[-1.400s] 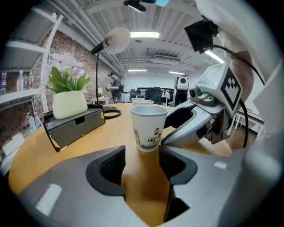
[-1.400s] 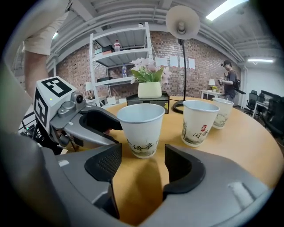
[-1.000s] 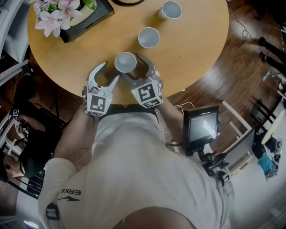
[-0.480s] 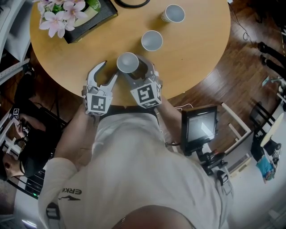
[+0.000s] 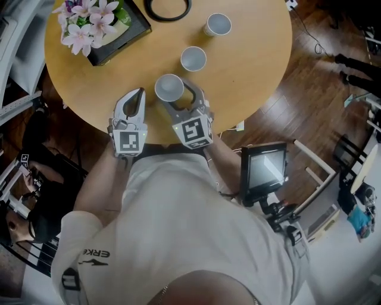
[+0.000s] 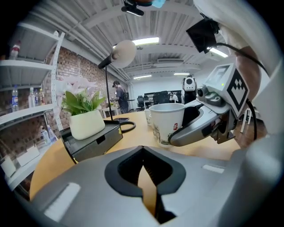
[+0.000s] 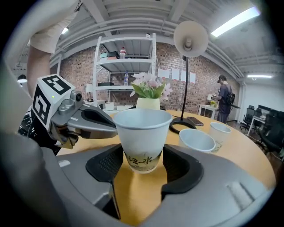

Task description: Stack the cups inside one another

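Nothing is nested yet: all three cups are separate on the round wooden table (image 5: pixel 256 71). The first step is in hand, since the right gripper (image 5: pixel 177 95) has just been closing and now clamps the nearest white paper cup with printed characters near its base (image 5: pixel 169 87), which seems to hang just clear of the tabletop by the near edge. What is left is to drop it into the second white paper cup (image 5: pixel 193 58) just beyond, then join that pair with the third white paper cup (image 5: pixel 218 25) farther back. The left gripper (image 5: pixel 140 95) has just clenched on nothing, close beside the held cup. A white pot of pink flowers (image 5: pixel 89 24) on a black box (image 5: pixel 122 33) and a black ring-shaped lamp base (image 5: pixel 168 9) sit off the cups' line; the path looks open.
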